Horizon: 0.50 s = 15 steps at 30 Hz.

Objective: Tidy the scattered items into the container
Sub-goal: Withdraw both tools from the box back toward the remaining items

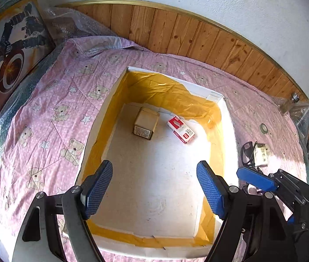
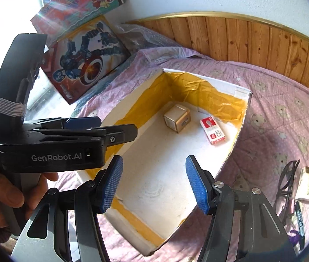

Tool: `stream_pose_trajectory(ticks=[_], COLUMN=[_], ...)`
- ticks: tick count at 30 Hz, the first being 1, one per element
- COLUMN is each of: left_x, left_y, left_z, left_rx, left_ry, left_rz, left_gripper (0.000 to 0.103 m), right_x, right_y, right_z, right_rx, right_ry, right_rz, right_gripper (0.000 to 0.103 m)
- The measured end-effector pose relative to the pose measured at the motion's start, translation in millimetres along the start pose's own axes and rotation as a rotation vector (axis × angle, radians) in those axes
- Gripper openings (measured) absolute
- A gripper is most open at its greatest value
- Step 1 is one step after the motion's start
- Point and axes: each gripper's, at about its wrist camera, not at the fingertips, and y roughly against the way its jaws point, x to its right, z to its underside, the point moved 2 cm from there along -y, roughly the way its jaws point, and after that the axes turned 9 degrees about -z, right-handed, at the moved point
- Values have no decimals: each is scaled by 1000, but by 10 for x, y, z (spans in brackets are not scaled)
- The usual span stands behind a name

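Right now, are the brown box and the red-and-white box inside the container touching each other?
Apart. The left wrist view shows bare white container floor between the brown box and the red-and-white box; the right wrist view shows the same gap.

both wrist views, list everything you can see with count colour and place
container: 1, white with yellow tape lining, open, on the bedspread
cardboard box: 1, tan, inside the container near its far wall
red and white box: 1, inside the container, right of the cardboard box
glasses: 1, black, on the bedspread right of the container
small pale box: 1, cream, beside the glasses
pen: 1, dark, nearer than the glasses
tape roll: 1, greyish, on the bedspread to the right
bedspread: 1, pink with bears
toy boxes: 2, colourful, leaning far left
wood panelling: brown, along the wall
left claw: open, over the container
right claw: open, over the container
hand: 1, holding the left claw's handle
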Motion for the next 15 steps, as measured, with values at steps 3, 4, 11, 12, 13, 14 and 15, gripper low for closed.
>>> stream_pose_trajectory(ticks=[3,4,11,12,13,14,15], left_x=[76,88,278,312,349,393,440], left_y=[181,267,683,713,737,755,767], left_z=[165,231,763,837,906,970,1030], left_rx=[41,62,124,123,123,123,120], left_ry=[-12,-12,-52,-58,-64,-73,-83], left_rz=[-15,-20,29,34,35,38,43], left_gripper=[80,80,80,80,80,80,80], right_x=[-134,-175,-238,-220,-198,-171,-136], right_y=[185,257,647,691,736,782,831], right_z=[194,272,840,910,976,1042,1107], right_rx=[35,47,90,93,96,100,105], right_ry=[20,31,66,57,49,39,26], right_rz=[-6,-4,20,16,8,6,9], right_gripper=[63,63,63,63,63,63,63])
